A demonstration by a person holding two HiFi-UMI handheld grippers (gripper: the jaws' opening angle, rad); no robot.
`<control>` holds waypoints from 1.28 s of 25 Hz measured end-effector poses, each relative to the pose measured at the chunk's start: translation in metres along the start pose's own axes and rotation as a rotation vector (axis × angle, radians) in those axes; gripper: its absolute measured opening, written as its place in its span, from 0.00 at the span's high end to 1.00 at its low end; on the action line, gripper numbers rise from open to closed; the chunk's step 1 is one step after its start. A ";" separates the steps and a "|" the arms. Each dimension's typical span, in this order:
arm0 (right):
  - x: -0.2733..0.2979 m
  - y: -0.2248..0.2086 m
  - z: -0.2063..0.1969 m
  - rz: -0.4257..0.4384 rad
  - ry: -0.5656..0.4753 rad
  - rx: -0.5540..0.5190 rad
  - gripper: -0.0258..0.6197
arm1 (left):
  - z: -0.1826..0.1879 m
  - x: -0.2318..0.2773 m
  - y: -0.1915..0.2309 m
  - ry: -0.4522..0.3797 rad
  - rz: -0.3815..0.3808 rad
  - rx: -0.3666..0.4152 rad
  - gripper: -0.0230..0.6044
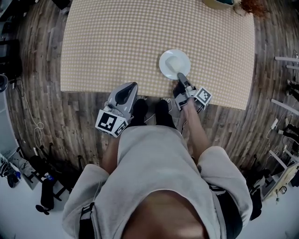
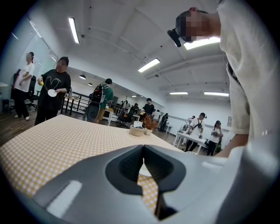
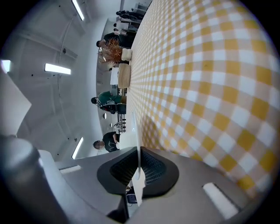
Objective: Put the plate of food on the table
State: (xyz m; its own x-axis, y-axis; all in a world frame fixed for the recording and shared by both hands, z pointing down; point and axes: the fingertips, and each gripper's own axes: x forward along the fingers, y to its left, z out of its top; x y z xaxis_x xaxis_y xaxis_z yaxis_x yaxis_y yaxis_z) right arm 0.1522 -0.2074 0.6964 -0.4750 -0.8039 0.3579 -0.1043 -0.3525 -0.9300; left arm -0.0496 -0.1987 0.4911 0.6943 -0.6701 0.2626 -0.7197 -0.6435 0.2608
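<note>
A round white plate (image 1: 174,63) lies on the yellow-checked table (image 1: 117,42), near its front edge; what is on it looks pale and I cannot make it out. My right gripper (image 1: 180,77) is shut on the plate's near rim. In the right gripper view the plate (image 3: 135,131) shows edge-on as a thin white sheet pinched between the pads, with the right gripper (image 3: 138,168) turned on its side beside the cloth (image 3: 210,65). My left gripper (image 1: 134,85) hovers at the table's front edge, left of the plate, shut and empty (image 2: 143,166).
A pale bowl (image 2: 137,130) and a reddish plant (image 1: 252,6) stand at the table's far edge. Several people stand beyond the table, one (image 2: 53,89) holding a white dish. Dark shoes (image 1: 140,111) are on the wood floor by the front edge.
</note>
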 end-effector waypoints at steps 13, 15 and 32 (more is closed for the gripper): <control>0.124 0.051 0.058 0.081 0.010 -0.009 0.94 | -0.008 -0.035 0.026 0.012 0.130 -0.036 0.95; 0.140 0.056 0.066 0.076 0.006 -0.014 0.94 | -0.009 -0.038 0.029 0.016 0.141 -0.040 0.95; 0.183 0.073 0.083 0.029 -0.024 0.010 0.94 | -0.002 -0.044 0.032 -0.008 0.149 -0.056 0.95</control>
State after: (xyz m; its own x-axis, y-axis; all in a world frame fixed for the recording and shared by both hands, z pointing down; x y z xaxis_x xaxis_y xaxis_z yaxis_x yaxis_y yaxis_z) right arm 0.1303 -0.4202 0.7006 -0.4569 -0.8249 0.3330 -0.0822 -0.3336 -0.9391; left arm -0.1034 -0.1889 0.4900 0.5793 -0.7601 0.2945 -0.8134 -0.5151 0.2705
